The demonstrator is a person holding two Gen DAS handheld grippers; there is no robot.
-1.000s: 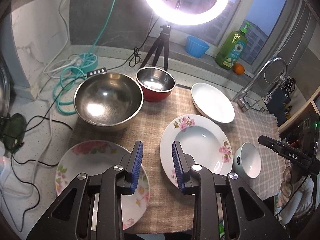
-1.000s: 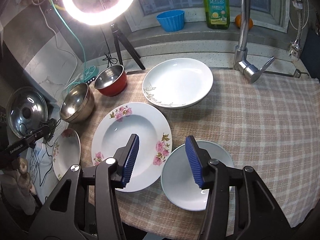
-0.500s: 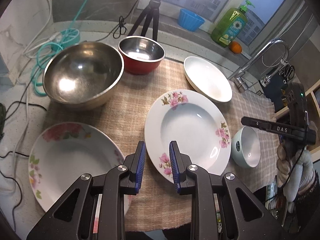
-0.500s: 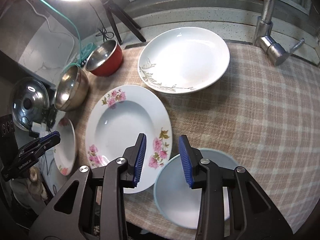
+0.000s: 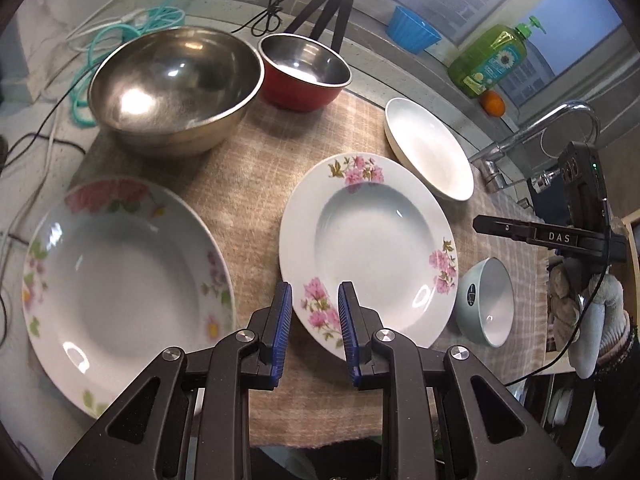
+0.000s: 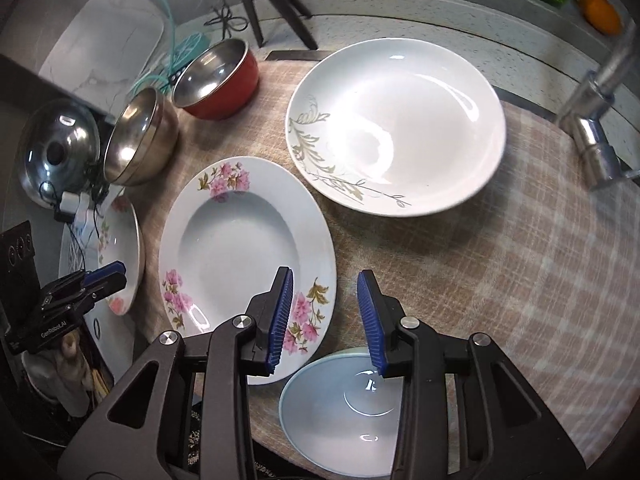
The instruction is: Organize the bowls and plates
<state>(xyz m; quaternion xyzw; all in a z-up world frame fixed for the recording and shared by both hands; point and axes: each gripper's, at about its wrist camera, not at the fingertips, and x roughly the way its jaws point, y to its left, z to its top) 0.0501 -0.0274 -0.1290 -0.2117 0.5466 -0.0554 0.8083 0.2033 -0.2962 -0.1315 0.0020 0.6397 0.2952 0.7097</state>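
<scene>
Checked beige cloth on the counter (image 5: 24,132), carrying three plates and three bowls under your two claws.

Largest first: the steel bowl (image 5: 172,88) sits at the far left, touching the red bowl (image 5: 302,76). You have three plates: a pastel-flowered plate (image 5: 120,276) half off the cloth (image 5: 256,184), a pink-flowered plate (image 5: 368,248) in the middle, and a leaf-patterned plate (image 6: 396,124) by the tap (image 6: 592,132). The small pale blue bowl (image 6: 344,412) lies nearest you. Cables, a tripod and a soap bottle ring the far edge. Your left claw (image 5: 312,320) is narrowly parted, empty, over the pink-flowered plate's near rim. Your right claw (image 6: 324,316) is parted, empty, above the blue bowl's far rim, its right finger (image 6: 372,320) over the bowl.
</scene>
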